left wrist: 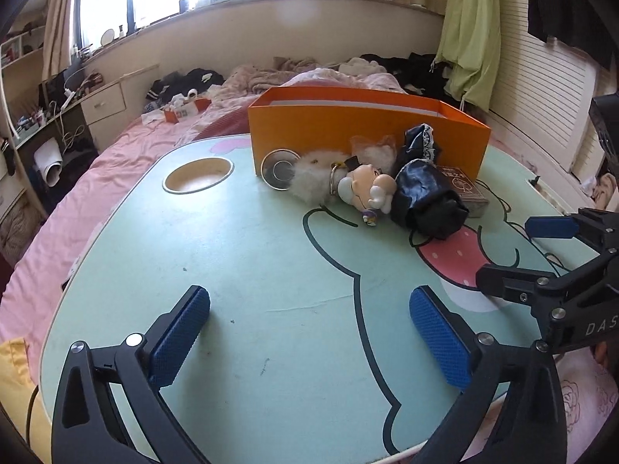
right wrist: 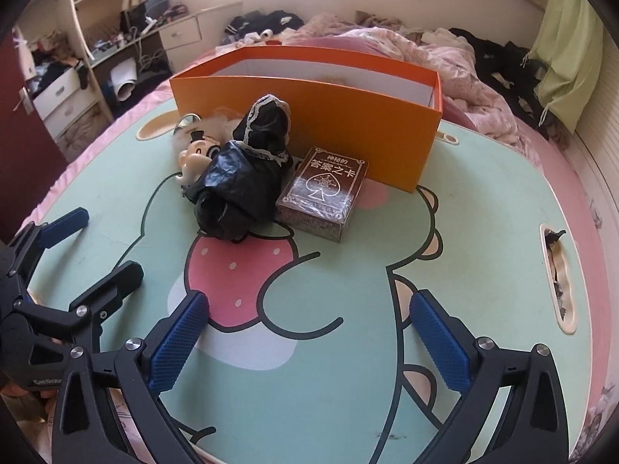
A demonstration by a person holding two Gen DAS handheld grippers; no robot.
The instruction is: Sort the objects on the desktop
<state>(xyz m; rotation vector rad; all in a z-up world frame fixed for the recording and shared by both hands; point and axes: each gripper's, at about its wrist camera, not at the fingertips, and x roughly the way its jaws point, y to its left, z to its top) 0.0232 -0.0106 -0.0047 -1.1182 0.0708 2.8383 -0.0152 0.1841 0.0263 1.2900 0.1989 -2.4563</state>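
Left wrist view is showing the left gripper (left wrist: 309,332) with jaws released and nothing between them, hovering over bare mint counter (left wrist: 232,270). Ahead and to the right of those jaws, the task's things are lying bunched against the front wall of the orange box (left wrist: 348,131): a round metal tin (left wrist: 279,170), a fluffy white plush (left wrist: 313,178), a small doll keychain (left wrist: 367,189), a black lace-trimmed pouch (left wrist: 425,197) and a card deck (left wrist: 468,189), in that order. The right gripper (left wrist: 518,255) is entering from the right edge.

Right wrist view is showing the right gripper (right wrist: 309,332), jaws likewise released and empty. The pouch (right wrist: 240,189) and the deck (right wrist: 325,193) are sitting straight ahead of it, the deck's long axis running roughly away from the jaws, so the right hand is probably the nearer one. The tin is mostly hidden here. The left gripper (right wrist: 93,247) is showing at the left edge.

The counter is standing on a pink bed (left wrist: 116,147), with a window behind.
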